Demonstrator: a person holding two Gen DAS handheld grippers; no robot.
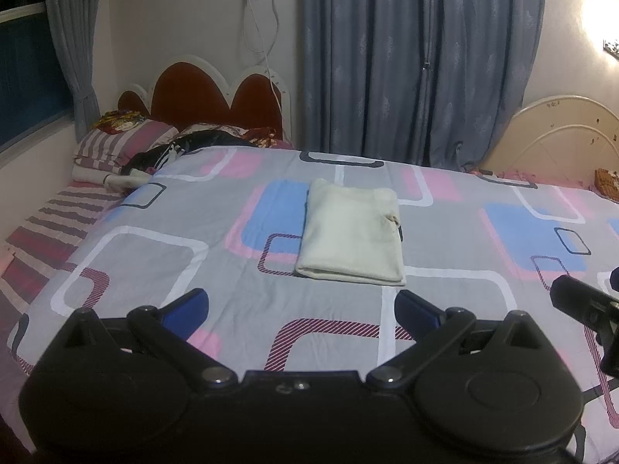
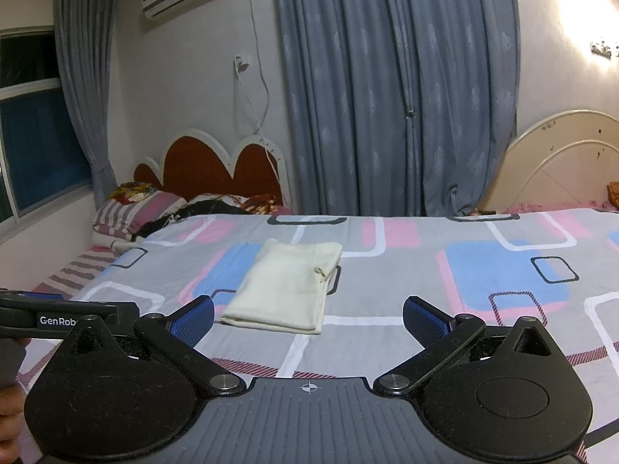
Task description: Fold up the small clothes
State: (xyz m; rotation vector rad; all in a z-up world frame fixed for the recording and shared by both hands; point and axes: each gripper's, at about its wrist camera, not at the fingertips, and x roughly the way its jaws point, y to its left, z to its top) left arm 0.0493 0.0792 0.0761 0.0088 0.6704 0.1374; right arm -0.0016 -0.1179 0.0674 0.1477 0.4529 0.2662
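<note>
Claws both spread and empty: my left gripper (image 1: 301, 309) and right gripper (image 2: 308, 319) hover low over the patterned bedsheet (image 1: 154, 255). Folded cream garment (image 1: 352, 232) lies flat just ahead, edges squared, near fold facing me. Bare sheet surrounds it on all sides; pillows (image 1: 123, 143) sit well apart, far left

You see only a sliver of your right gripper (image 1: 588, 309) at the left wrist view's right edge, its fingertips cut off. In the right wrist view your left gripper (image 2: 58, 319) is cropped mid-logo, and your hand (image 2: 9, 406) barely shows. Behind the bedspread (image 2: 425, 290), dark clothing (image 2: 201, 208) lies half hidden.
</note>
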